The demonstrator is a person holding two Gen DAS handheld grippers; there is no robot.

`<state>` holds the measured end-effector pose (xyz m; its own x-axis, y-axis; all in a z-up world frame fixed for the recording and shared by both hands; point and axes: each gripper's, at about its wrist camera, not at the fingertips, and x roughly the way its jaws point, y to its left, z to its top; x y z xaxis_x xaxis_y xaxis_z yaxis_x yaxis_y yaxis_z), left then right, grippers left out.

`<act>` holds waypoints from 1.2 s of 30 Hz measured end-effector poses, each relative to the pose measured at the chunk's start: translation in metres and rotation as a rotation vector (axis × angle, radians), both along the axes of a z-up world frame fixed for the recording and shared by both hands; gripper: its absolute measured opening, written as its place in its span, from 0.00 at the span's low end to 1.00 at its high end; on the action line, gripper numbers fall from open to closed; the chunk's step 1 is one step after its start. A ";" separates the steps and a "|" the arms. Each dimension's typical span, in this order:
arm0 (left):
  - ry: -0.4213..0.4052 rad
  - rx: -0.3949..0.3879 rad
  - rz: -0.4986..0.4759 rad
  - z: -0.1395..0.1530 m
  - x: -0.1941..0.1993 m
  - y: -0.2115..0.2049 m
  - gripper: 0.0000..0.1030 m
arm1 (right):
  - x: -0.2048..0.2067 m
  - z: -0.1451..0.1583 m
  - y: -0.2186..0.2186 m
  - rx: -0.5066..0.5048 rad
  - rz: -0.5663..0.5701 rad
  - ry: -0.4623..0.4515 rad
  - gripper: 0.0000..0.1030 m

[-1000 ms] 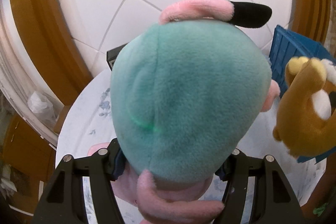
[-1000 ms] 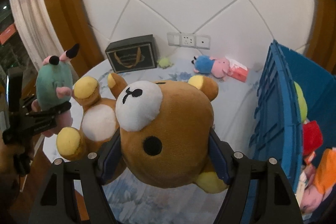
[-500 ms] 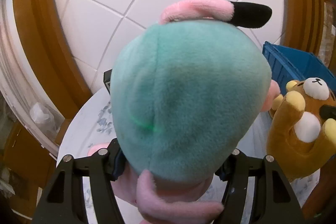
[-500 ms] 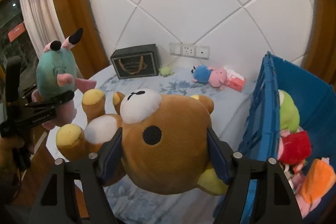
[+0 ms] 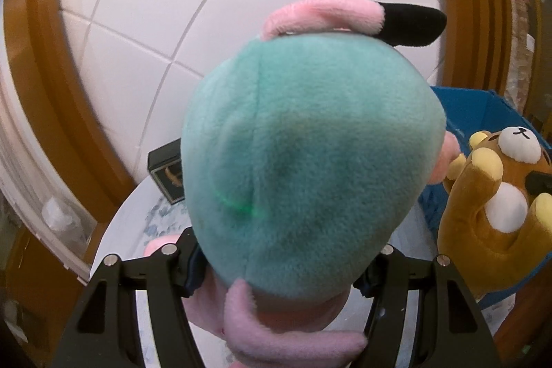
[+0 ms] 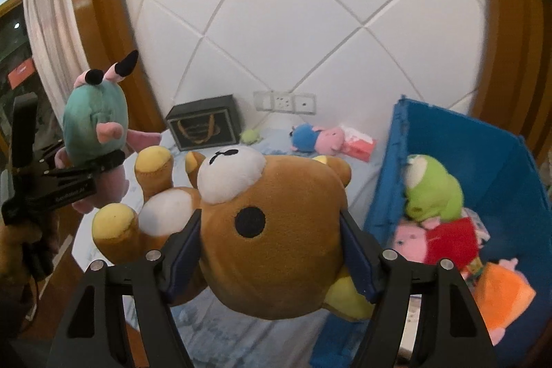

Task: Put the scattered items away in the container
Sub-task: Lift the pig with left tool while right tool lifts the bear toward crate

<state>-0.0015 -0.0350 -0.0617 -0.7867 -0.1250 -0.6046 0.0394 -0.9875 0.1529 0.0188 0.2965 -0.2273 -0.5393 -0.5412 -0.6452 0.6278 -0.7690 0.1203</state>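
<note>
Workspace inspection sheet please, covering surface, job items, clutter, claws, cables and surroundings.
Surface: round table, floral cloth.
Job's things: blue bin holds green frog plush and other toys; blue-and-pink pig plush and small green toy lie on the table.
Clutter: dark gift box, pink tissue pack.
Claws: left claw shut on teal plush; right claw shut on brown bear plush.
Cables: nothing seen.
Surroundings: white padded wall, wall sockets, curtain.

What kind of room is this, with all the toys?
Probably a bedroom at home. The toys lie on a flowered bed sheet in front of a white padded wall like a headboard, with wall sockets just above it and a curtain at the side.
</note>
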 end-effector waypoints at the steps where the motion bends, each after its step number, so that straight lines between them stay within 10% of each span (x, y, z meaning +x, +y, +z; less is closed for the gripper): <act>1: 0.004 -0.003 -0.008 0.002 -0.002 0.005 0.62 | -0.001 0.002 0.006 -0.005 -0.009 0.004 0.71; 36: 0.000 -0.059 -0.591 0.054 -0.074 0.296 0.62 | -0.045 0.007 0.264 -0.063 -0.515 0.041 0.71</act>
